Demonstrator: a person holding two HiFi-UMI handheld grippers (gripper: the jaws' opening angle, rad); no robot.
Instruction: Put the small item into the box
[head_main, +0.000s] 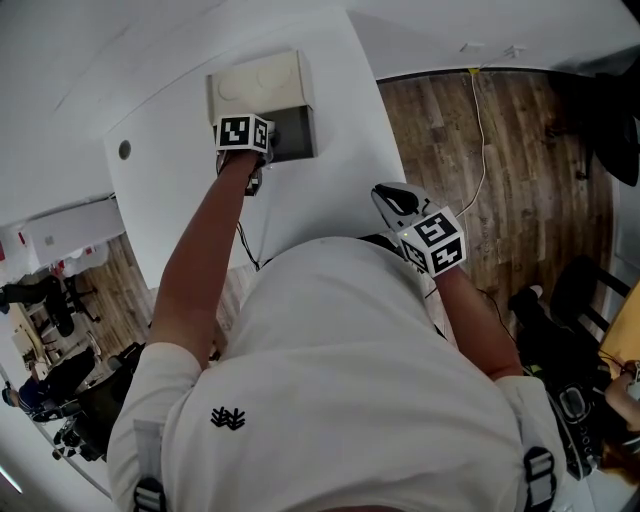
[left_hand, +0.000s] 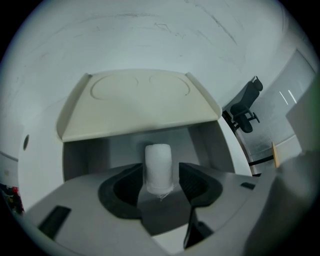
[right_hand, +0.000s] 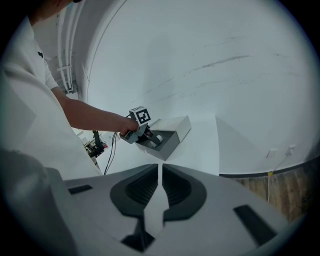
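Note:
The small item (left_hand: 158, 167) is a white cylinder standing upright inside the open grey box (left_hand: 95, 152), whose cream lid (left_hand: 140, 102) is flipped back behind it. My left gripper (left_hand: 159, 179) reaches into the box with its jaws on either side of the cylinder; a narrow gap shows at the right pad, so the jaws are open around it. In the head view the left gripper (head_main: 250, 150) sits at the box (head_main: 295, 135) on the white table. My right gripper (right_hand: 160, 172) is shut and empty, held back near my body (head_main: 395, 200). From there the box (right_hand: 172, 135) is visible ahead.
The white table (head_main: 180, 190) ends at its right edge above a wooden floor (head_main: 500, 170). A cable (head_main: 480, 130) runs across that floor. A small round hole (head_main: 124, 150) marks the table's left part. An office chair (left_hand: 245, 107) stands beyond the table.

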